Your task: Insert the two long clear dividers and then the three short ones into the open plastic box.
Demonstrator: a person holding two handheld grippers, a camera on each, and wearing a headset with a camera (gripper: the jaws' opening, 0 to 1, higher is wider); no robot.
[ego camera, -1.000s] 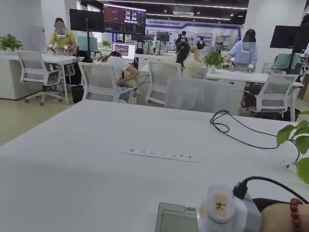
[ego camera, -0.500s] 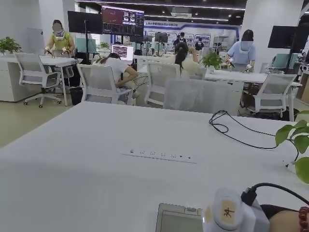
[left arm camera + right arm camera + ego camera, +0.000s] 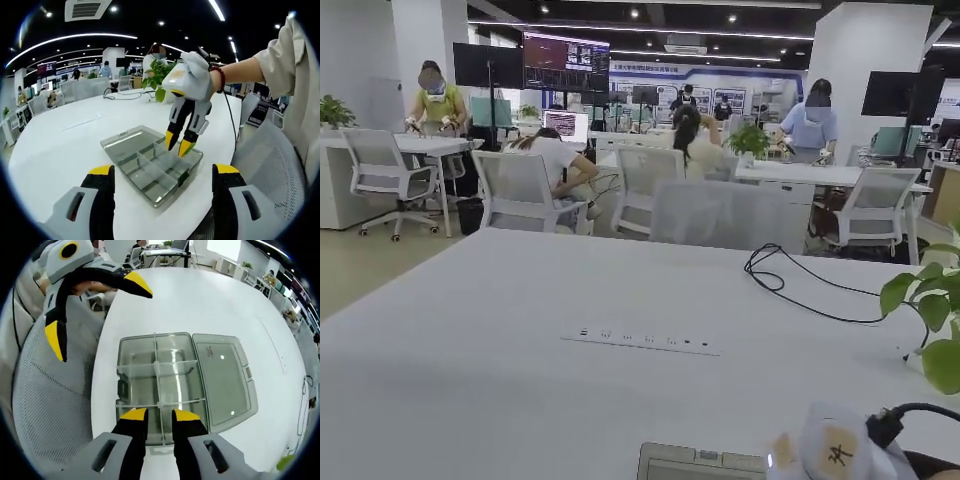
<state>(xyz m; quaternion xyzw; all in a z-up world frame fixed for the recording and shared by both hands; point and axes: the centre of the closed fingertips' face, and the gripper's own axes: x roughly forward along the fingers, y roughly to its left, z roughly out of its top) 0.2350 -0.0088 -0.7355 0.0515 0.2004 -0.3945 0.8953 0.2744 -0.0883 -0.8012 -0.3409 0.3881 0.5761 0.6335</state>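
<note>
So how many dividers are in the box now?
3 in the box: lengthwise divider, far cross divider, near cross divider by the right fingers. Others may be hidden.

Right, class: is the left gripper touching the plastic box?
Apart. The right gripper view shows the left gripper, open, off to one side of the plastic box, with white table showing between them.

The yellow sticker (image 3: 837, 455) on the right gripper (image 3: 179, 145) bears a blurred, unreadable character. The wall banner (image 3: 740, 72) lettering is too small.
</note>
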